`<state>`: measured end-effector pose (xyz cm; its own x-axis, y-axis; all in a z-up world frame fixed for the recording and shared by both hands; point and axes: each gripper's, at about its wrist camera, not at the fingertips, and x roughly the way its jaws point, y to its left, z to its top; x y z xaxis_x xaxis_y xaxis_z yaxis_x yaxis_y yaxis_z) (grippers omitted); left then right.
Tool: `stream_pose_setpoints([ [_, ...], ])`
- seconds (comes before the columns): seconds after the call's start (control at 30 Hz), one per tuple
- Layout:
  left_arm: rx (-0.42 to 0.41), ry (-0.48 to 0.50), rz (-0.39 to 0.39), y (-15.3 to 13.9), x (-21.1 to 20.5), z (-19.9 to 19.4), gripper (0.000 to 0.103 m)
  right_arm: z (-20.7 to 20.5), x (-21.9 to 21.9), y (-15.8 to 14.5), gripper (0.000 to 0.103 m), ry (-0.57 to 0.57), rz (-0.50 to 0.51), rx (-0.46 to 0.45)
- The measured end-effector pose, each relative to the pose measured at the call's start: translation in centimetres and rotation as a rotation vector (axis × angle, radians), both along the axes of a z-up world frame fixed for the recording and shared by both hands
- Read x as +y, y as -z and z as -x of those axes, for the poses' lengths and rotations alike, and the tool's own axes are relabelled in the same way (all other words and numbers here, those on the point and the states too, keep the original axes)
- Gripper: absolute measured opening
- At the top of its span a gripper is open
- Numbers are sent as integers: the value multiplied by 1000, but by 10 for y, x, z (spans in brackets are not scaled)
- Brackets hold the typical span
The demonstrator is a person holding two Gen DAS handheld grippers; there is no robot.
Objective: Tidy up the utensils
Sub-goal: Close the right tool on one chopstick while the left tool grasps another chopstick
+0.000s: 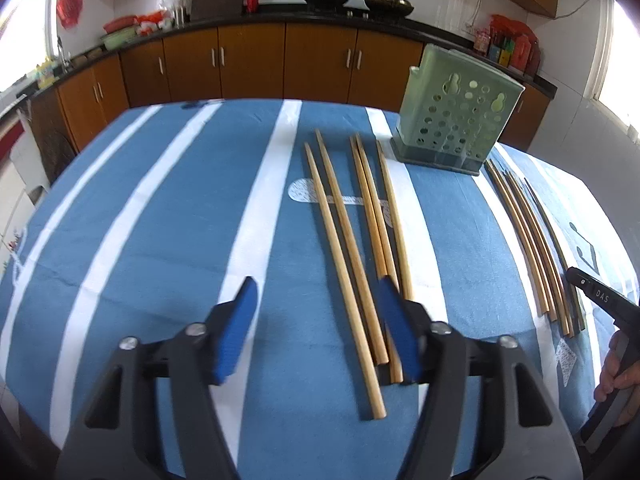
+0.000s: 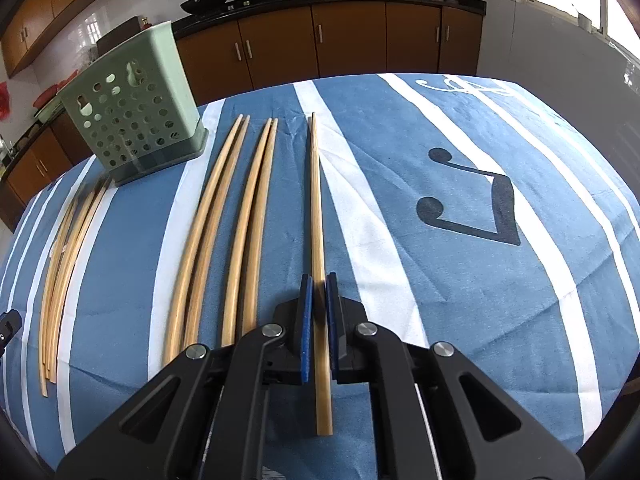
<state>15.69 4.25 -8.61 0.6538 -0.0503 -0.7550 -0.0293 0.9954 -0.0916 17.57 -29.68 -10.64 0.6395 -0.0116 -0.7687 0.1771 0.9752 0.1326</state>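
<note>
Gripping one wooden chopstick (image 2: 318, 240), the right gripper (image 2: 316, 284) has its pads closed on the shaft; it looks to rest on the striped tablecloth (image 2: 460, 300). Left gripper (image 1: 316, 292) stands half open astride two more chopsticks (image 1: 344, 248), apparently untouched. Pick-up step; next, lift and carry to the green perforated holder (image 2: 132, 120).

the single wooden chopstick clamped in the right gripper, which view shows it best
The right wrist view: the single wooden chopstick runs down the frame's middle, pinched between the blue pads of the right gripper. In the left wrist view it is only the outermost stick at the right edge, partly behind the right gripper's black finger.
</note>
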Motion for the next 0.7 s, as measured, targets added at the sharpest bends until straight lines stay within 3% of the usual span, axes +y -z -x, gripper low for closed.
stream_pose_setpoints([
  [0.27, 83, 40, -3, 15, -6, -16, 24, -1, -1, -2, 7, -8, 3, -5],
  [0.57, 99, 51, -12, 18, -12, -17, 20, -1, -2, -2, 8, -11, 5, -4],
  [0.7, 93, 37, -56, 19, -13, -24, 8, -4, 2, -2, 8, -28, 27, -3],
])
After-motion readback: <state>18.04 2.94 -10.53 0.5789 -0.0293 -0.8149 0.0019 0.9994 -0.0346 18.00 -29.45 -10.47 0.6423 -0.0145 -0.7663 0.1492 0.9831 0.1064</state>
